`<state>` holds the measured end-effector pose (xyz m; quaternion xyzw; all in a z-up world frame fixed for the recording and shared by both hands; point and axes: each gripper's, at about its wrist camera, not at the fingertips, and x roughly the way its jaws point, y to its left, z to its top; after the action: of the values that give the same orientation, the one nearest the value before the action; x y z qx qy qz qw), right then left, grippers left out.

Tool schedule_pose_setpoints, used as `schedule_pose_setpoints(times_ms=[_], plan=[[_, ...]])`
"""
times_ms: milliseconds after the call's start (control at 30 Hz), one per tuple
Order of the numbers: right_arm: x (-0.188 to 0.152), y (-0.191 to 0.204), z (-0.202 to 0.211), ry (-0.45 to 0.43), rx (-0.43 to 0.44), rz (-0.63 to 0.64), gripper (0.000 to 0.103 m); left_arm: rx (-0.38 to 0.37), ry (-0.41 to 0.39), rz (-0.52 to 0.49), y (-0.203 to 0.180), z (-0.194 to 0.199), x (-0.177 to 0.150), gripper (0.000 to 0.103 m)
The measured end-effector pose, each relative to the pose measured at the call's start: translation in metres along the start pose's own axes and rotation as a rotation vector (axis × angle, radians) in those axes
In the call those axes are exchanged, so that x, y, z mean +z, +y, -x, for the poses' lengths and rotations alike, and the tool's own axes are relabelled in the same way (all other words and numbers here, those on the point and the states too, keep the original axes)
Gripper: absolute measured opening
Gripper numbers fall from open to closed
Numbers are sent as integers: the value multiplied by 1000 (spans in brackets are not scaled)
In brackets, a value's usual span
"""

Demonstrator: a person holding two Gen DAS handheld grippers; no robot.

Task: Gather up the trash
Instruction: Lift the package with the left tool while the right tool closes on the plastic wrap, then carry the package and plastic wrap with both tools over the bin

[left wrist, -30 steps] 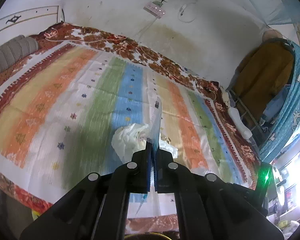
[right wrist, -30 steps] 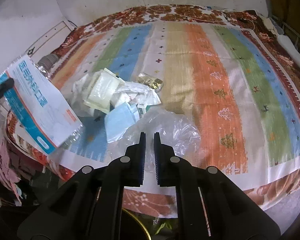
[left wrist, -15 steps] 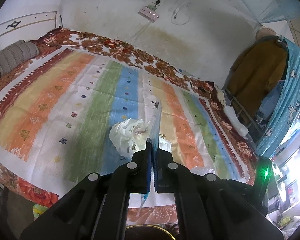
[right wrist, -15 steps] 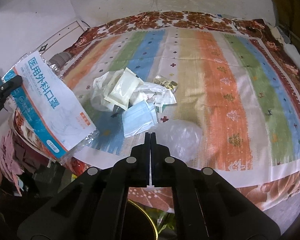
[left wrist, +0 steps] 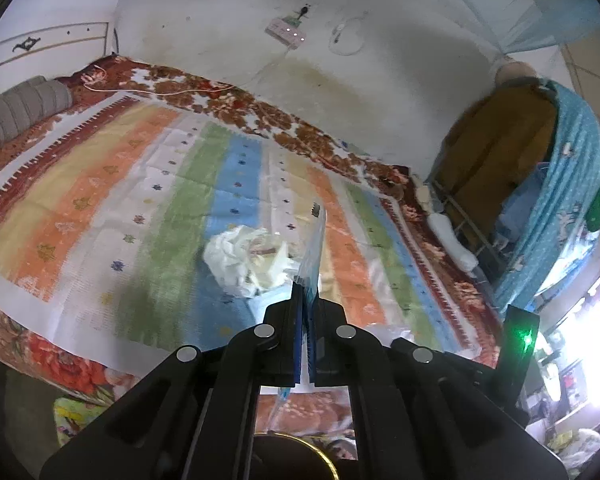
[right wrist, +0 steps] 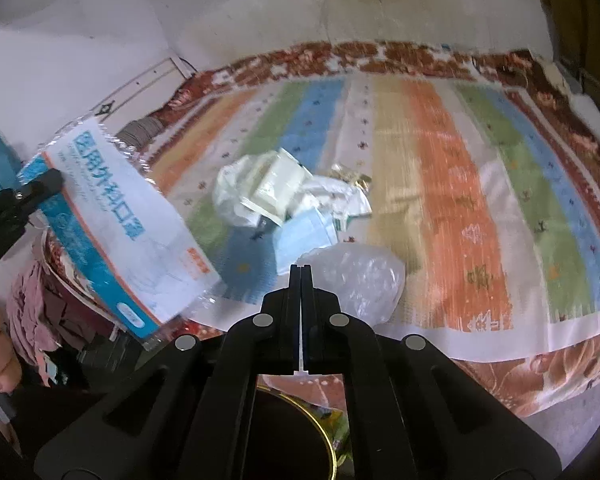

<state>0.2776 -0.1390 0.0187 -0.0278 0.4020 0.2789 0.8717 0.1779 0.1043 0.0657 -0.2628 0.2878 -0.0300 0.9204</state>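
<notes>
My left gripper [left wrist: 305, 300] is shut on a blue and white mask packet [left wrist: 314, 248], seen edge-on, held above the bed's near edge. The packet [right wrist: 120, 224] shows flat in the right wrist view, with the left gripper [right wrist: 40, 184] clamped on its top left corner. My right gripper [right wrist: 301, 276] is shut and holds a clear plastic bag [right wrist: 360, 280] by its edge. A pile of trash lies on the striped bedspread: white wrappers [right wrist: 268, 188], a blue face mask [right wrist: 304, 236] and a gold foil scrap [right wrist: 352, 174]. The pile [left wrist: 248, 260] also shows in the left wrist view.
The bed [right wrist: 440, 184] fills both views, with a wall behind and a power strip [left wrist: 286, 32] on it. A dark bin with a gold rim [right wrist: 292, 432] stands below the grippers. Clothes [left wrist: 520, 184] hang at the right. A grey bolster [left wrist: 20, 112] lies at the far left.
My right gripper has shut on the clear plastic bag and drawn back from the bed. My left gripper has pulled back with the packet still in it.
</notes>
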Motion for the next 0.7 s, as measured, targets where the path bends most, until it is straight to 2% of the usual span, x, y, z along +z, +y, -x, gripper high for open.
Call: schedule_pose_setpoints(times_ms=[67,367,700], plan=[[-5,8,8,-17,0,23,0,-20,1,-3,-4,5,-6,1],[-28,26,28,-39,24,56,0,18,-33,-88,-24,24,-30,1],[-58,33,45,-35,52,46,0,26,-15,-88,-24,40,-55,1]])
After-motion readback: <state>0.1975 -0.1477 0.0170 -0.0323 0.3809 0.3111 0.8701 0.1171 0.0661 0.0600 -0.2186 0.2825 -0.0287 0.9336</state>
